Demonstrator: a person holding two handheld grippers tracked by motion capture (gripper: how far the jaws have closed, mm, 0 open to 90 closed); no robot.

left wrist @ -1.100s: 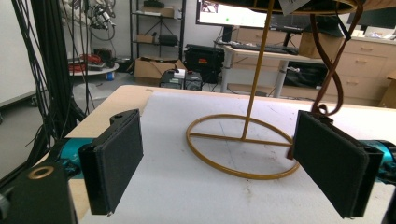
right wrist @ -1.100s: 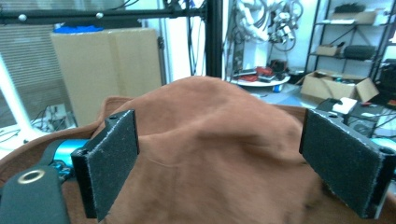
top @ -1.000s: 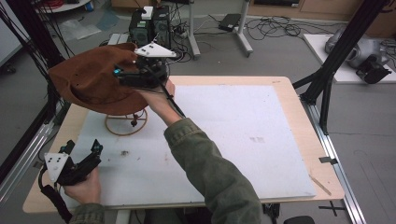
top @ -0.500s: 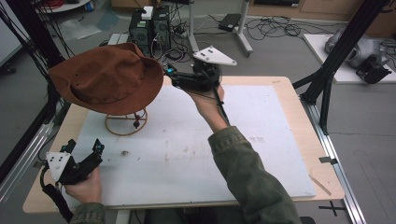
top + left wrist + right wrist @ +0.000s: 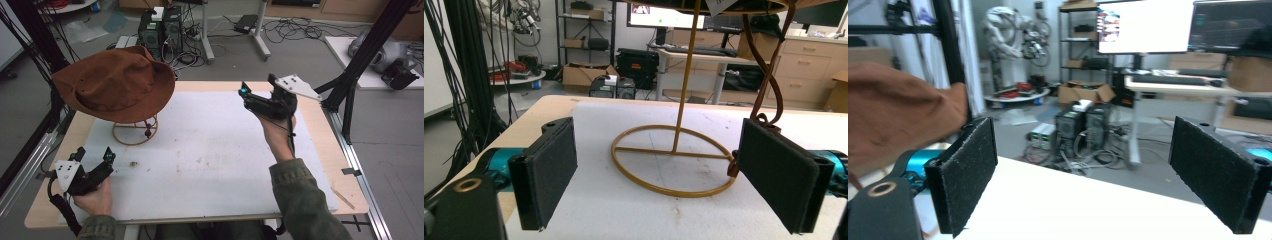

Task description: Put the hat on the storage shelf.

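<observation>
A brown wide-brimmed hat (image 5: 112,82) rests tilted on a gold wire stand (image 5: 135,132) at the table's back left. The stand's ring base (image 5: 672,161) and a dangling brown cord (image 5: 769,85) lie straight ahead in the left gripper view. My left gripper (image 5: 93,154) sits low at the front left, open and empty, a short way in front of the stand. My right gripper (image 5: 258,89) is held up over the table's back right, open and empty, well clear of the hat. In the right gripper view the hat's brim (image 5: 898,117) is at the left.
A white mat (image 5: 210,160) covers most of the wooden table (image 5: 325,150). Black frame posts (image 5: 360,65) stand at both sides. Computers (image 5: 160,25), cables and desk legs crowd the floor behind the table.
My right gripper has let go of the hat and swung right, away from it, across the back of the table. The hat stays on its stand. The left gripper has not moved.
</observation>
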